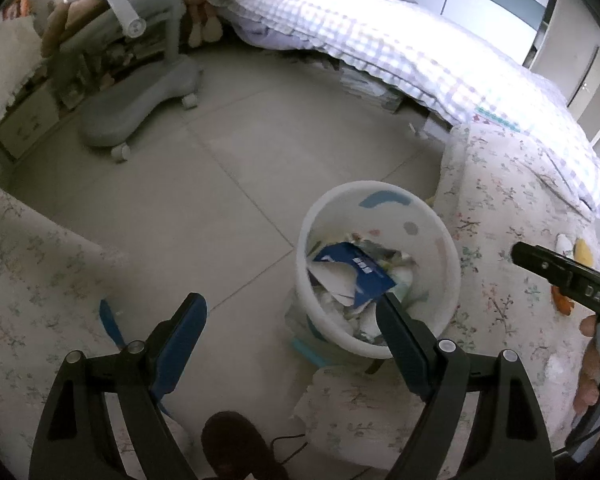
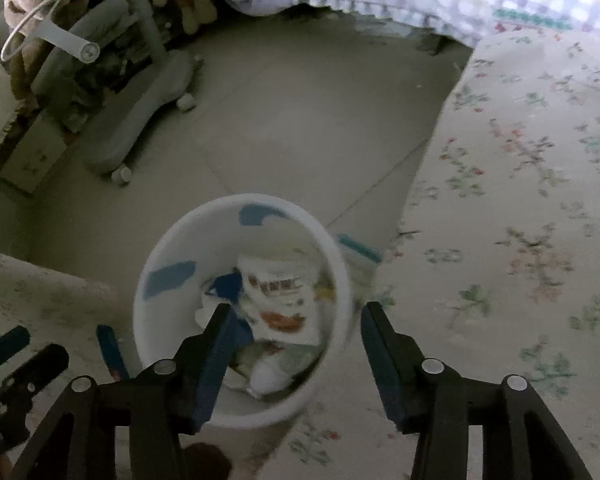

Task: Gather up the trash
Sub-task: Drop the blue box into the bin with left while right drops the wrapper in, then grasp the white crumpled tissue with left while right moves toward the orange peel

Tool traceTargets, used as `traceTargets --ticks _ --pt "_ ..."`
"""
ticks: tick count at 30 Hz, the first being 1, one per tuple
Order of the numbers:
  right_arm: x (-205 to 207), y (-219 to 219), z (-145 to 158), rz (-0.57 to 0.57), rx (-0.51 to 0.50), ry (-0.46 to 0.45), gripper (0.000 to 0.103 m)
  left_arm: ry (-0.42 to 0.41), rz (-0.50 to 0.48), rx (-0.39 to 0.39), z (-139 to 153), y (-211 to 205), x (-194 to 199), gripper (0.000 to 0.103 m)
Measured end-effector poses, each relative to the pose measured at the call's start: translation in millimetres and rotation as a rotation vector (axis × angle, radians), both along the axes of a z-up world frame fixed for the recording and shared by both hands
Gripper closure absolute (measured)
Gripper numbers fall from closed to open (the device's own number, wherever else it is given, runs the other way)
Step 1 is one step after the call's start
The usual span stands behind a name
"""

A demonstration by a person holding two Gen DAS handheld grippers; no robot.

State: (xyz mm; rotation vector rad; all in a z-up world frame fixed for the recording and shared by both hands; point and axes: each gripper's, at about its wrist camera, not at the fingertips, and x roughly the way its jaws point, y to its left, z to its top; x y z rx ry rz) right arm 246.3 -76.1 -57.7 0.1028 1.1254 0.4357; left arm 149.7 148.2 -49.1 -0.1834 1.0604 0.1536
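Tiled floor [image 1: 228, 184] is seen carrying a white bin [image 1: 380, 272], upright, mouth upward, holding a blue card [image 1: 360, 276] lying diagonally. Left tool [image 1: 292, 312] and right tool [image 2: 294, 320] are spread apart, empty.

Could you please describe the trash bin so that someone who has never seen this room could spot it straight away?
Start at the bed with the lilac checked quilt, then drop to the grey tiled floor beside the floral-covered seat. There stands a round white plastic bin with blue patches on its inner wall. It alone holds crumpled wrappers and a torn dark-blue card.
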Motion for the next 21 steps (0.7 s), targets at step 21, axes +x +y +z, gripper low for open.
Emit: traceTargets --ticks 21 --pt "-40 -174 41 -0.218 -0.138 -0.042 0.028 0.020 -0.224 -0.025 11 -116 4 0.014"
